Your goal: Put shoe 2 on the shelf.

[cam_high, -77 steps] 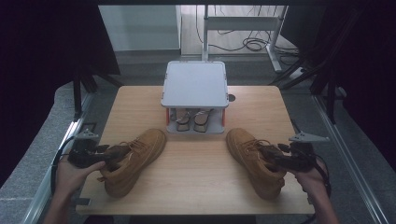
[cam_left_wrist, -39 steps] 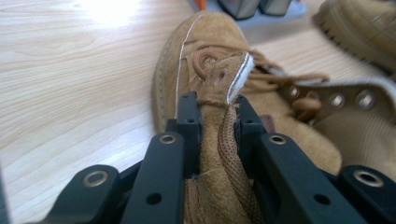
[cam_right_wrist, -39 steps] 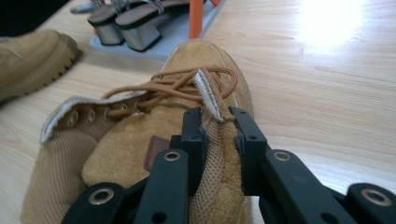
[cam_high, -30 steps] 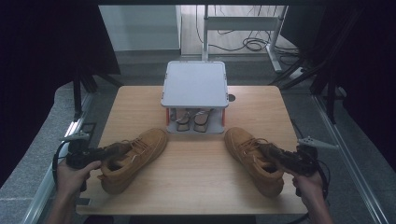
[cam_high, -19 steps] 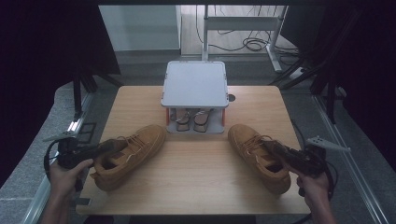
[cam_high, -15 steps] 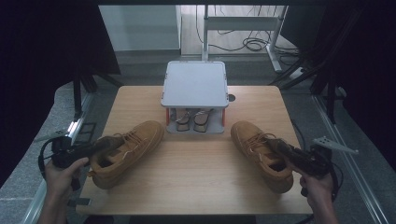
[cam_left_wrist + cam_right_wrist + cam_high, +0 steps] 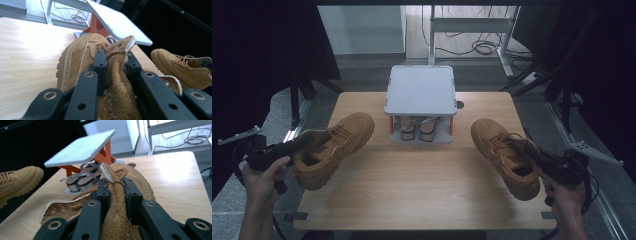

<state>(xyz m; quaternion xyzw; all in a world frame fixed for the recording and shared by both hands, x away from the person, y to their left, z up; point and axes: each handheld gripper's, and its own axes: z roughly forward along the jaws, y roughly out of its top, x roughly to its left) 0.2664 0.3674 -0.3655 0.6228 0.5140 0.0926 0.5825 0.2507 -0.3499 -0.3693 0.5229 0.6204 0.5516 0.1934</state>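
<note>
A: Two tan boots on the go. Left boot sits near the table's left edge, right boot near the right edge, the white shelf w/ sandals under it between them at the back.

B: Grip status?

A: Left gripper is clamped on the left boot's collar, jaws nearly together, suede pinched flat. Right gripper does the same on the right boot's collar.

B: How'll they handle?

A: Prob fairly heavy: chunky lug soles, thick suede. Collar's soft, folds under the pads, so the boot can swing or sag toe-down. Best hold is the padded collar rim or heel tab, deep in the jaws. Not fragile, not slippery.
</note>
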